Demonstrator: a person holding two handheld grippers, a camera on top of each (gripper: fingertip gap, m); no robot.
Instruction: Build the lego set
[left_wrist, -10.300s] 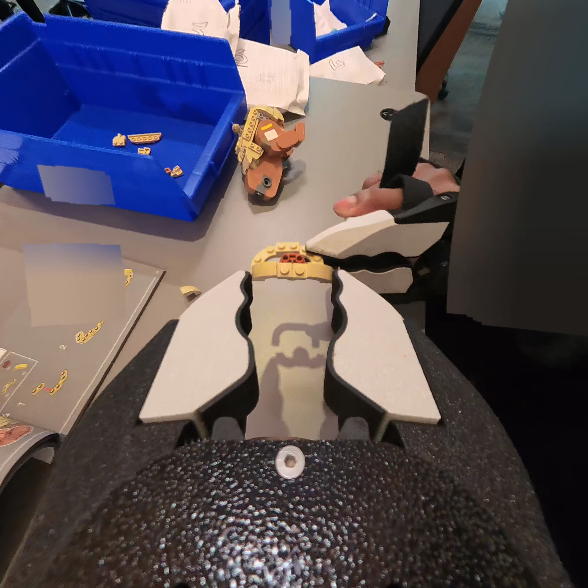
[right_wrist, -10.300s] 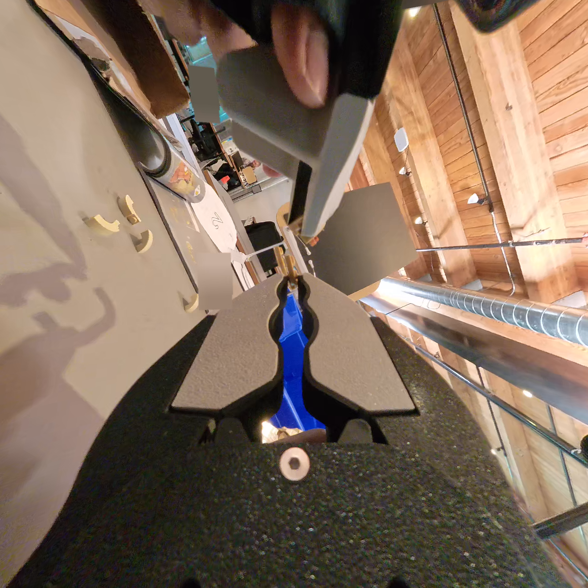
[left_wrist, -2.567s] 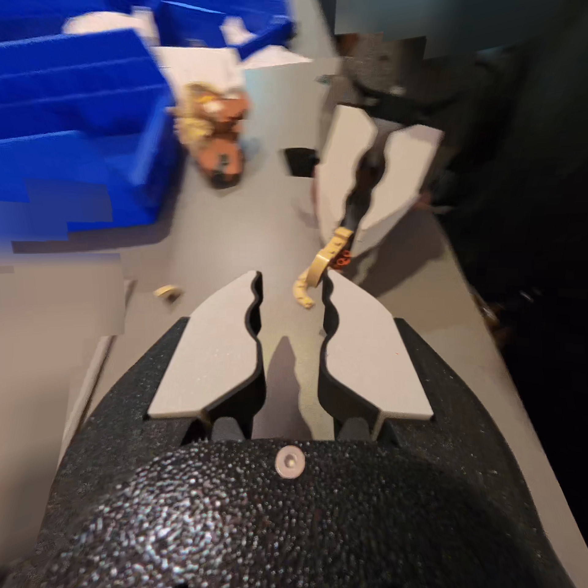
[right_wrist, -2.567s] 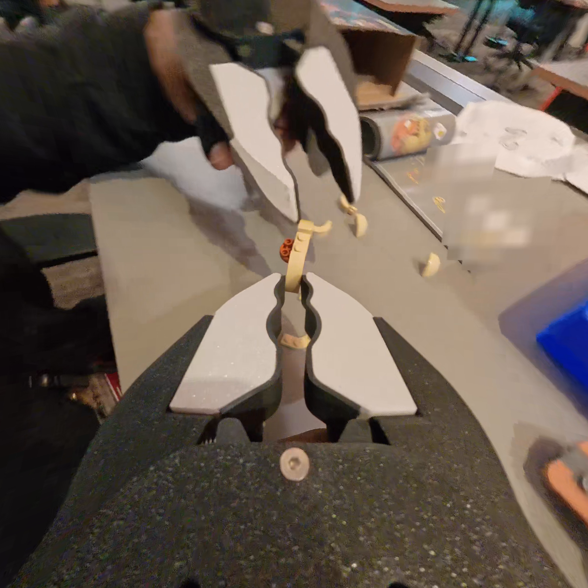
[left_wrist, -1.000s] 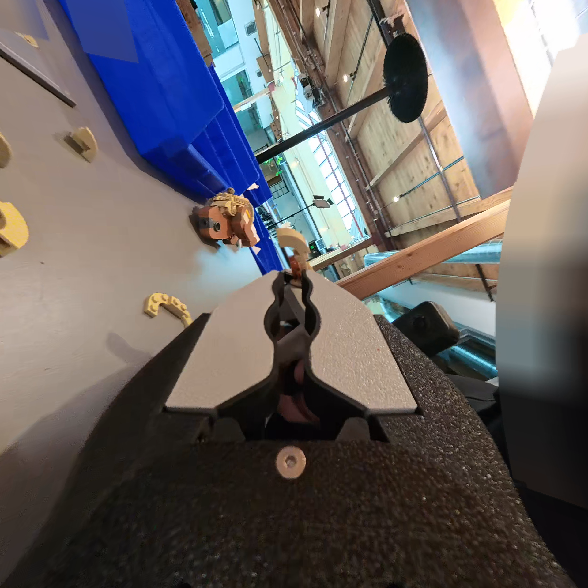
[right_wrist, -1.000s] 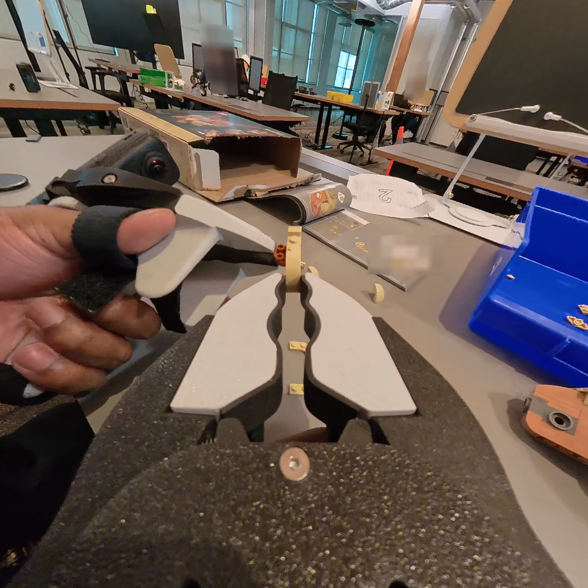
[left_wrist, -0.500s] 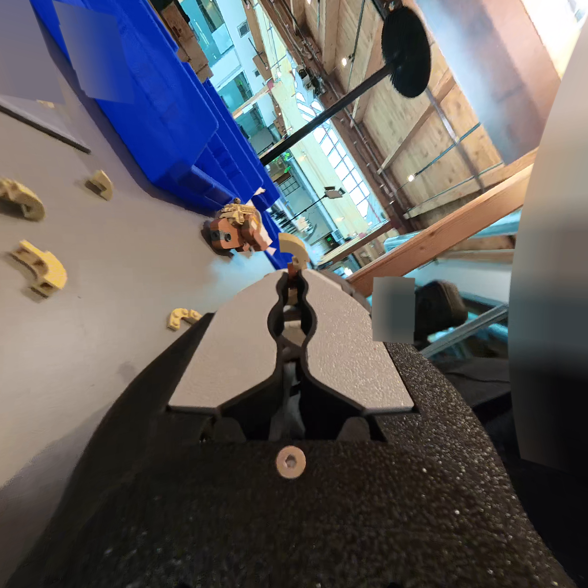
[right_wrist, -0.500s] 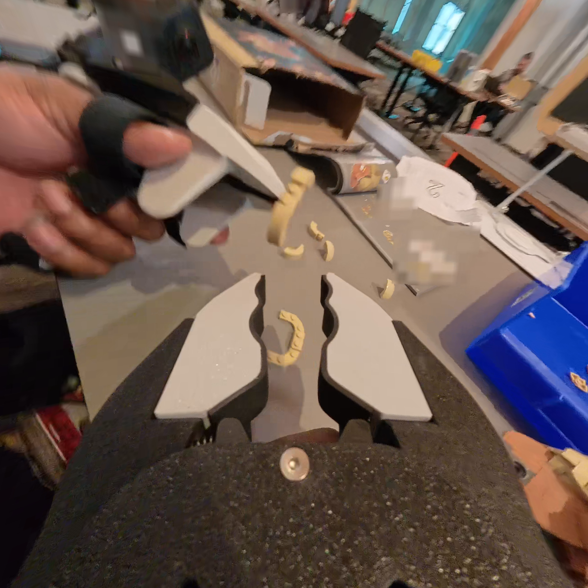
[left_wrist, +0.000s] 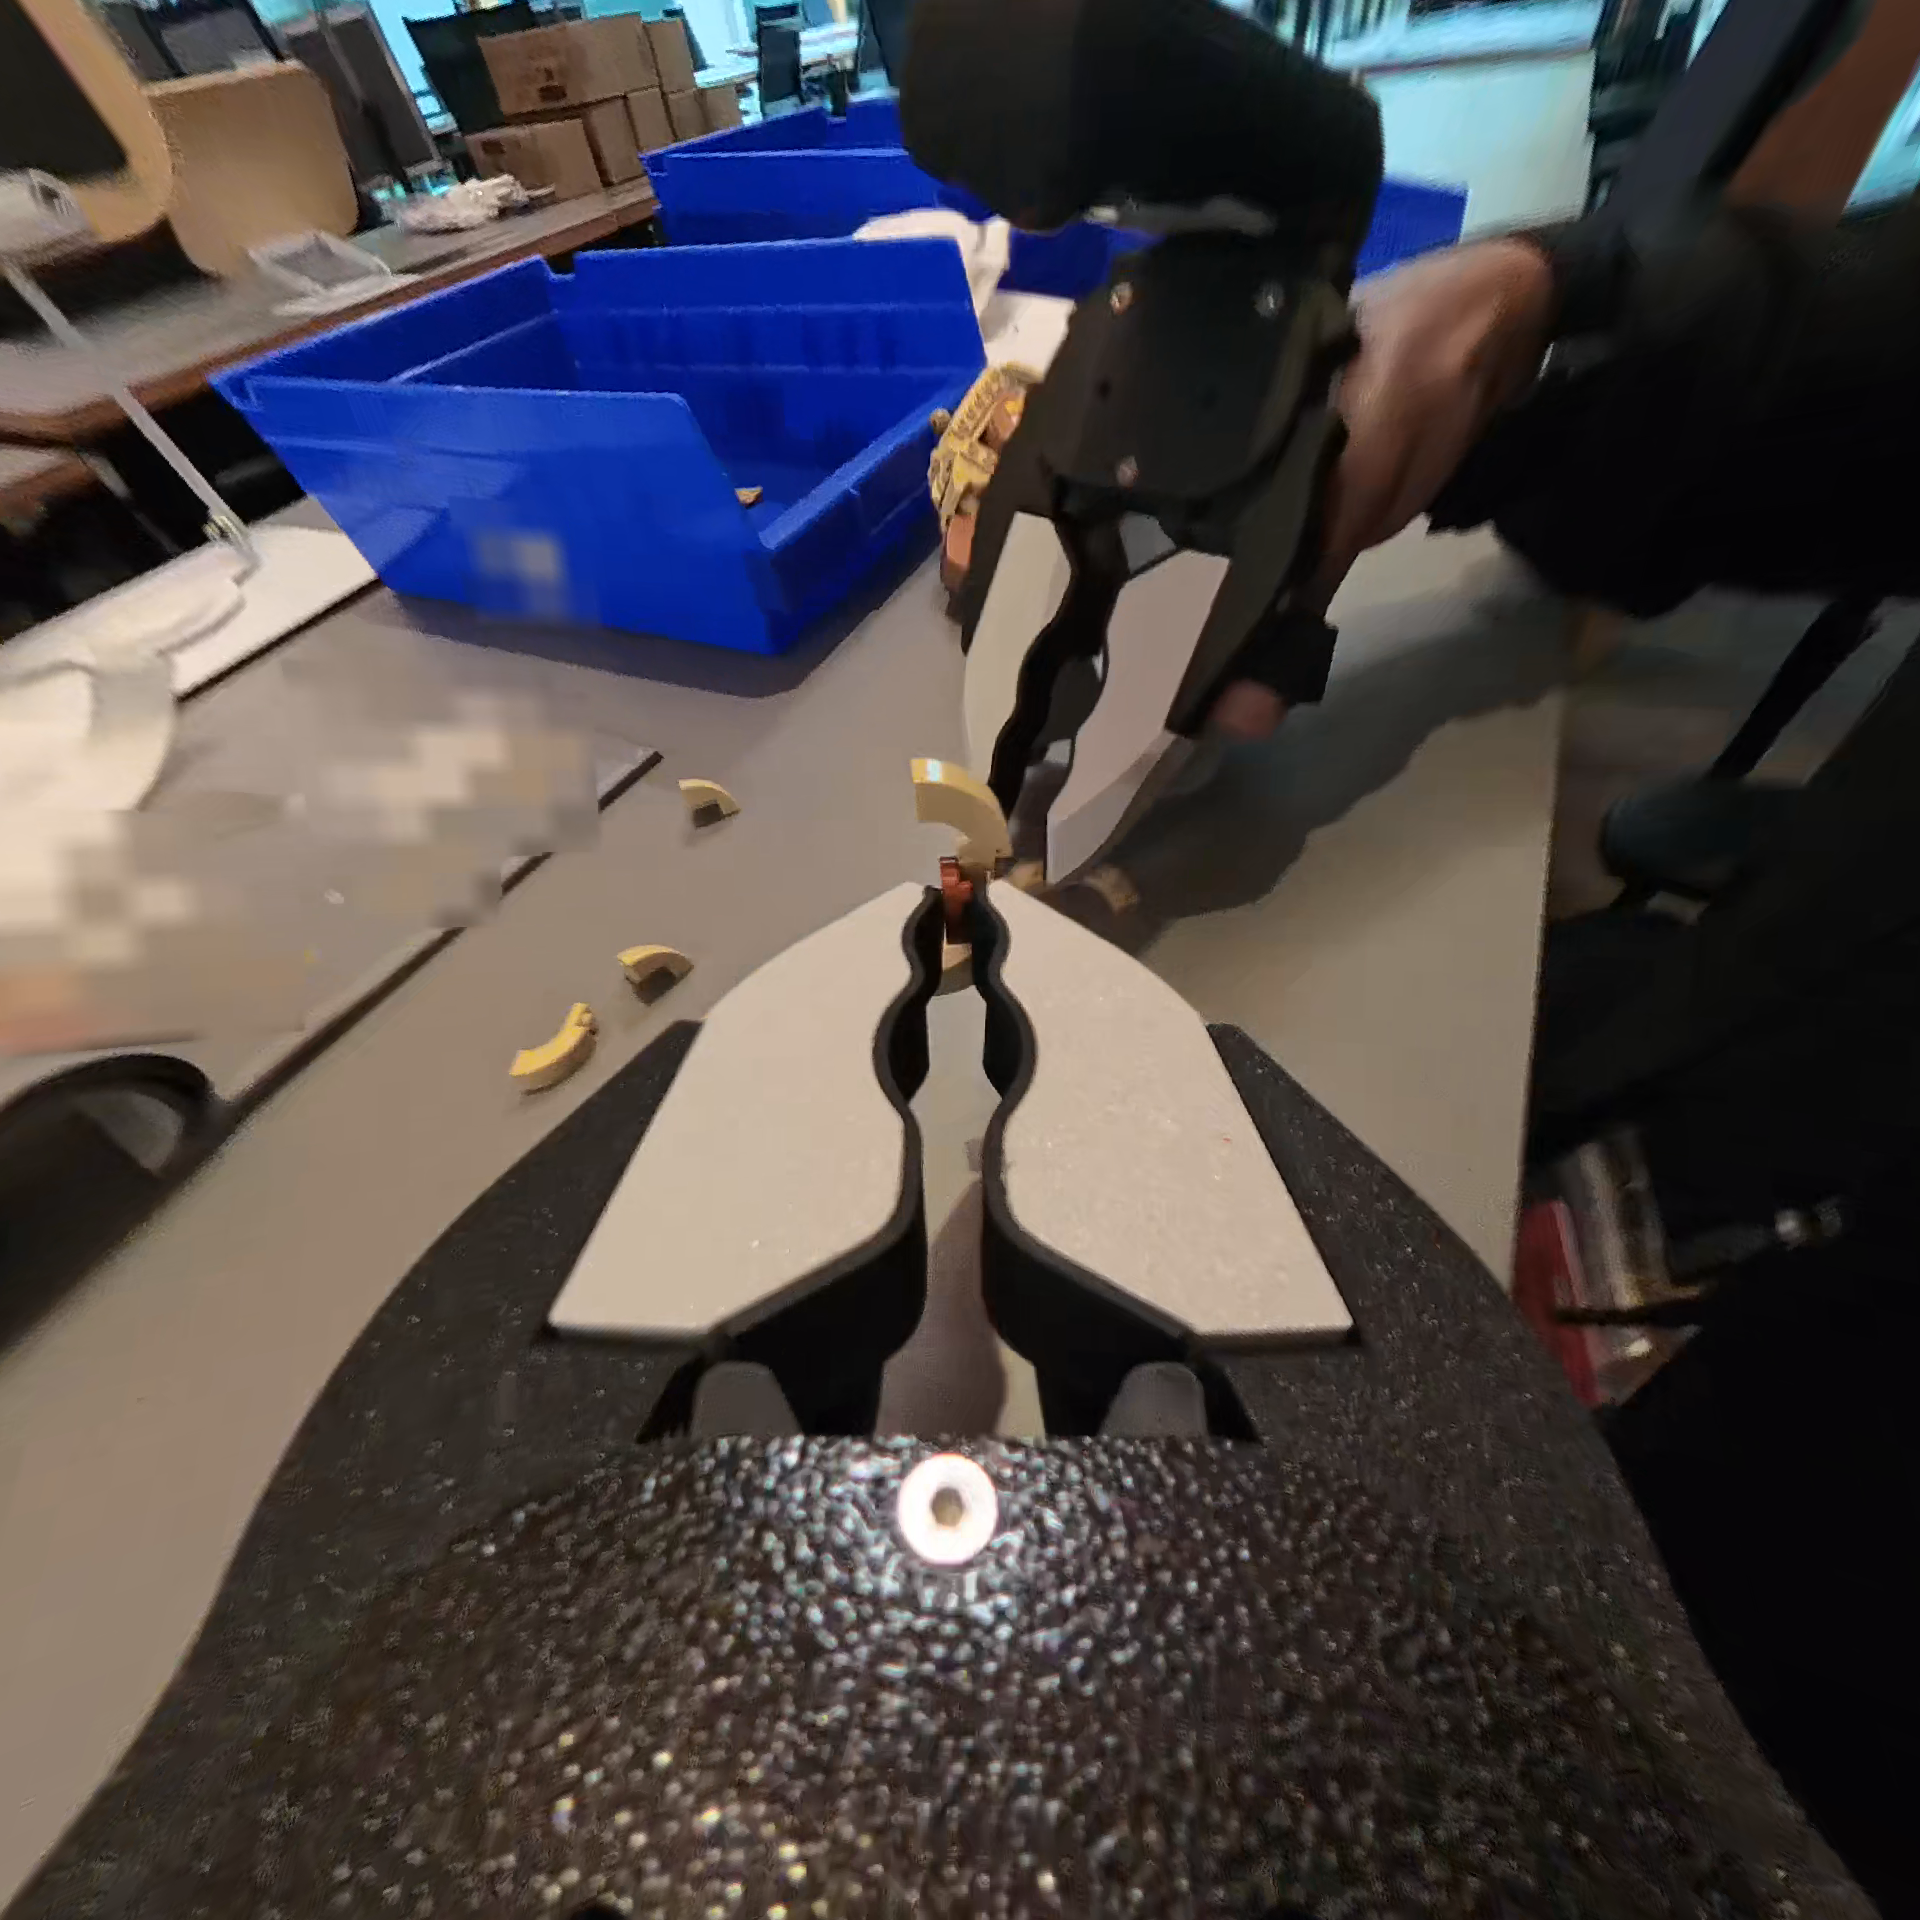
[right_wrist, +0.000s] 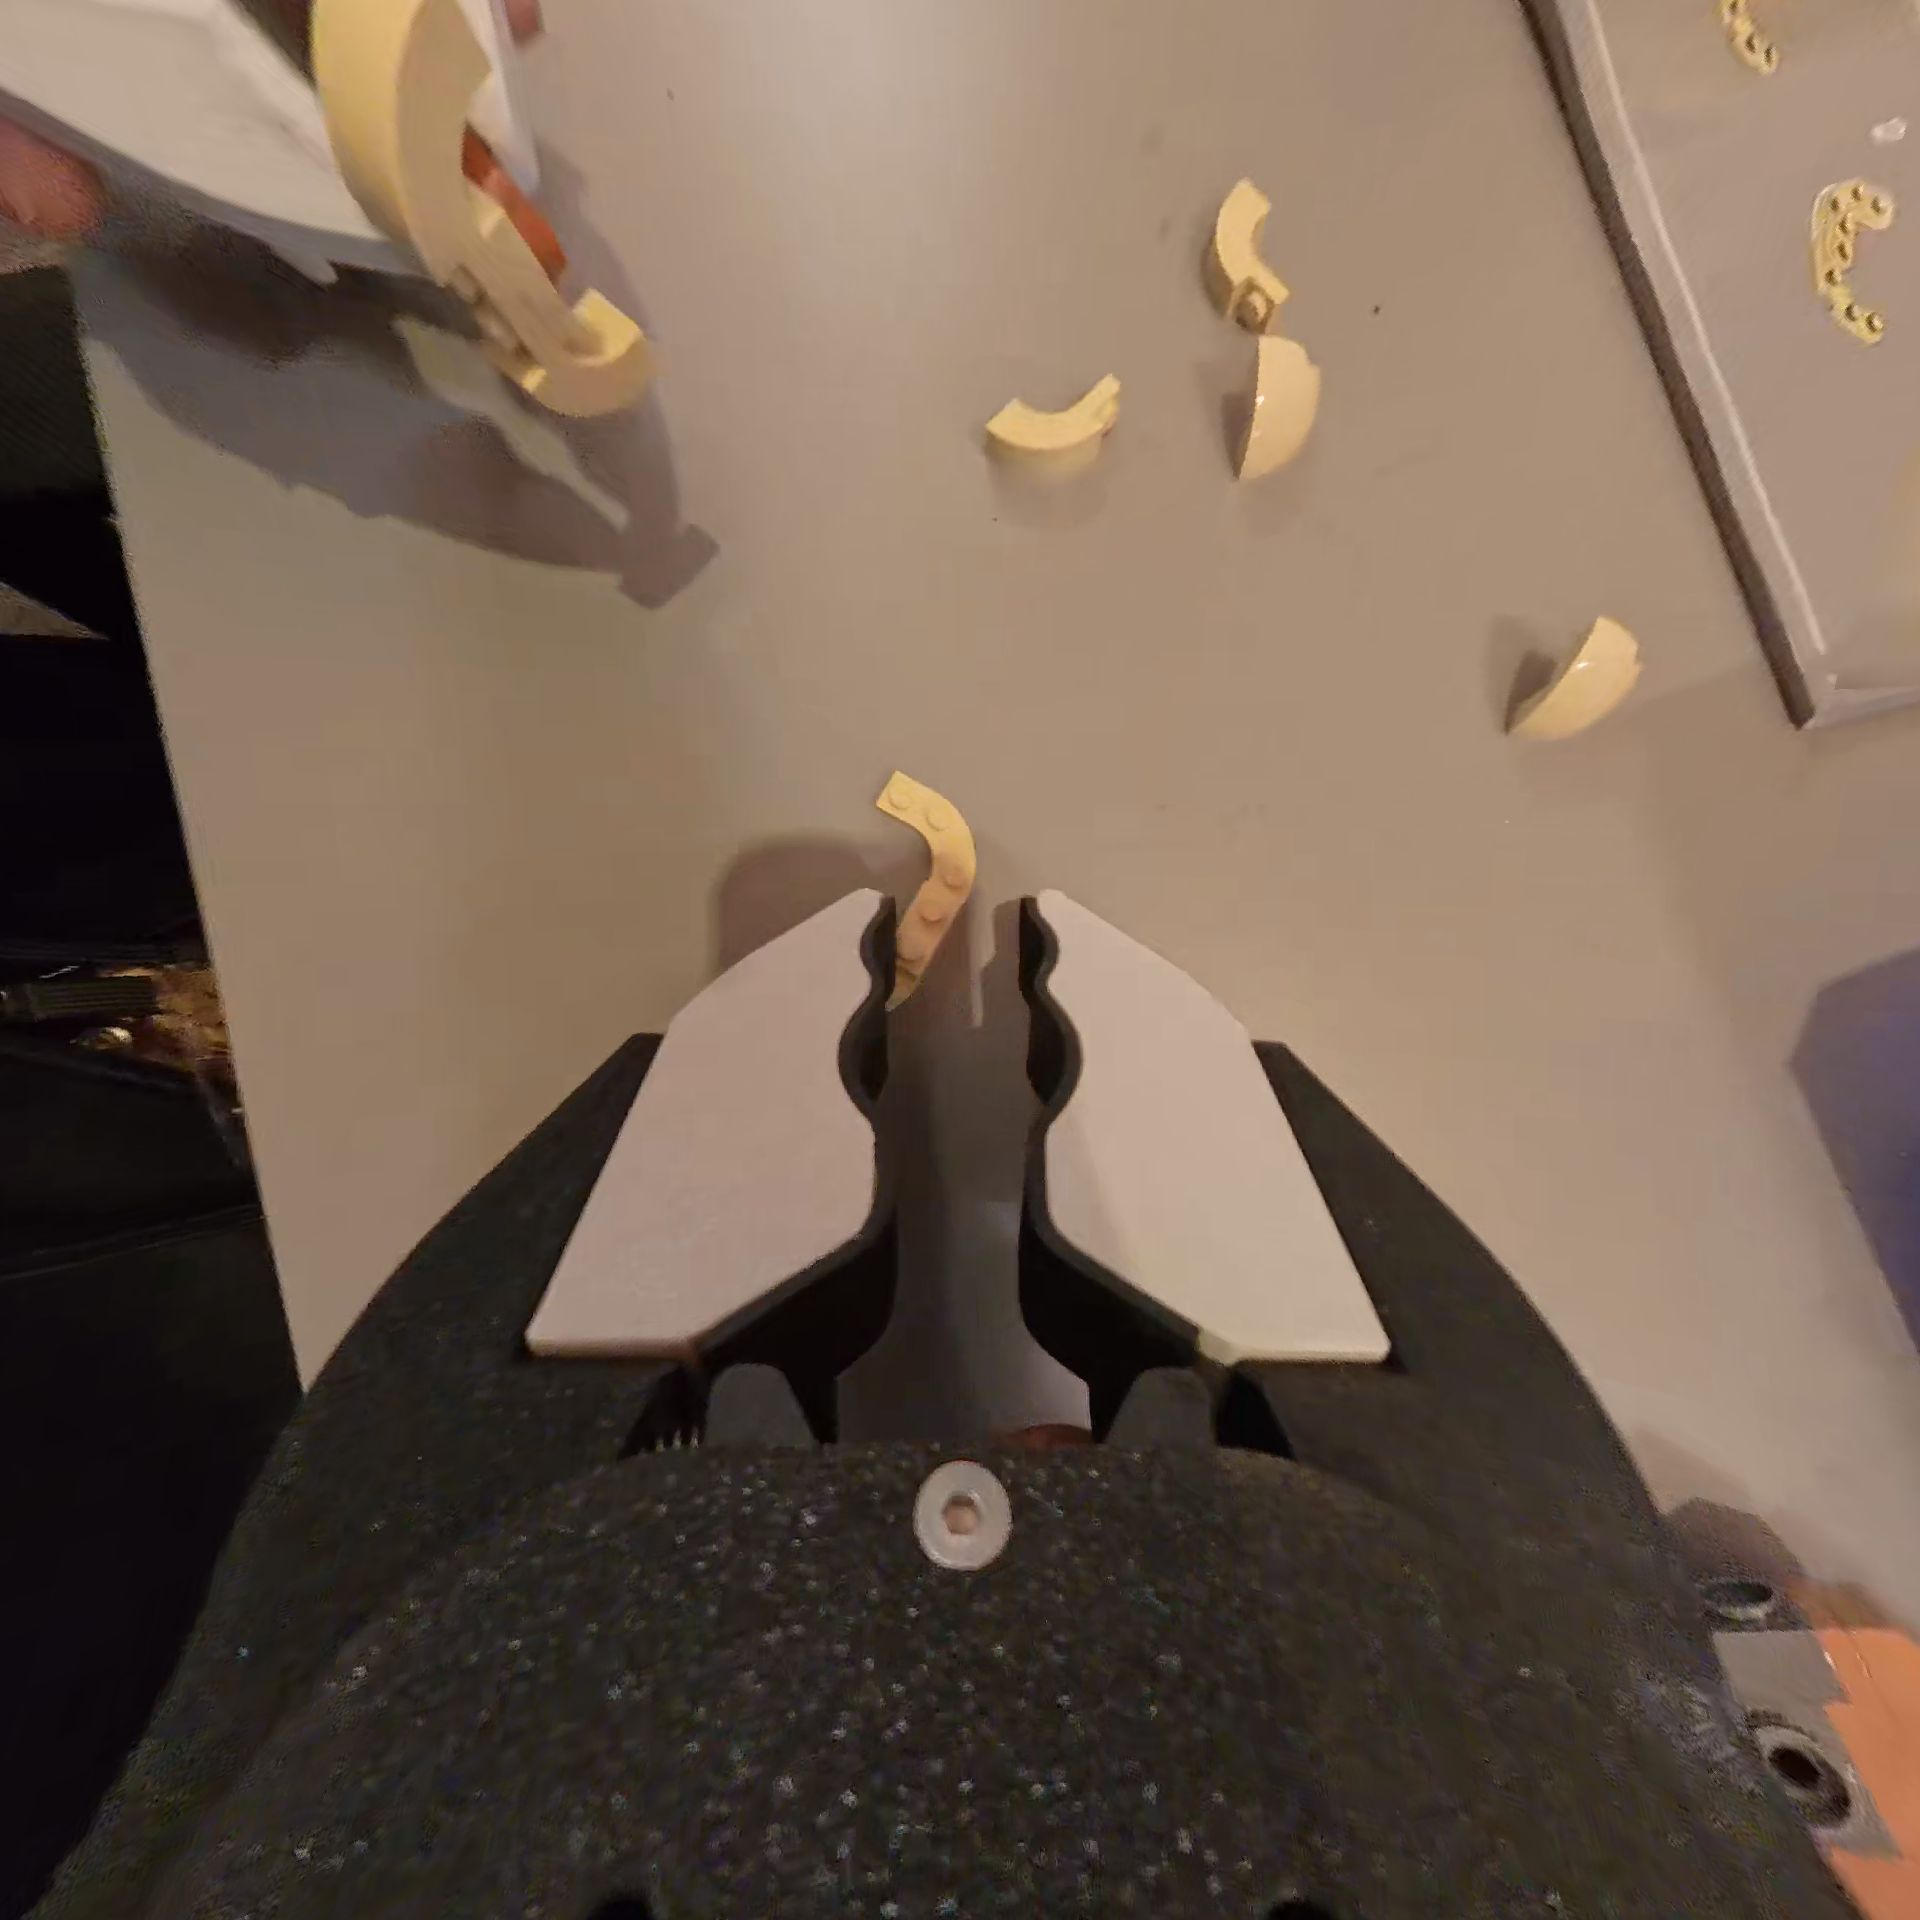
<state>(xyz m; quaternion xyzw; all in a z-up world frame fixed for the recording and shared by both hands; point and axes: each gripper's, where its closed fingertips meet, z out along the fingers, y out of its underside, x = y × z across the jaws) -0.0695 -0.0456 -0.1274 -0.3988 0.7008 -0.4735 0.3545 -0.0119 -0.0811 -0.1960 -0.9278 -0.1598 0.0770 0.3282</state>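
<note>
Three loose tan curved pieces (left_wrist: 655, 961) lie on the grey table (left_wrist: 312, 1195) at your far left, well apart from either tool.

- Blue bin (left_wrist: 582, 488): stands behind them, open side toward you.
- Left gripper (left_wrist: 956, 909): jaws together at the very tips, clamped on a small red-brown piece (left_wrist: 951, 883) that carries a tan arch (left_wrist: 961, 810). The arch is held off the table, above and ahead of the fingertips.
- Brown model (left_wrist: 971, 447): stands by the bin's right end, partly hidden.
- Right gripper (right_wrist: 956, 914): tilted down at the table, jaws apart. A curved plate (right_wrist: 935, 873) with studs lies flat between them. It sits just beside the left finger (right_wrist: 831, 1039) and is clear of the other, so nothing is gripped.
- Booklet (right_wrist: 1714, 364): lies at the far right, beyond more tan pieces.

Risks, as judged:
- The plate lies off-centre and flat. If you close on it there, one finger may shove it sideways or tip it out.
- Your left hold is a tip pinch on a small part. A knock could swing the arch or pop it loose.

Changes:
- A second ago both tools held the arch together; now only your left one does.
- Half a second ago your right jaws stood wider, with the plate centred between them.
- Your left camera has swung from the ceiling down to the table.
</note>
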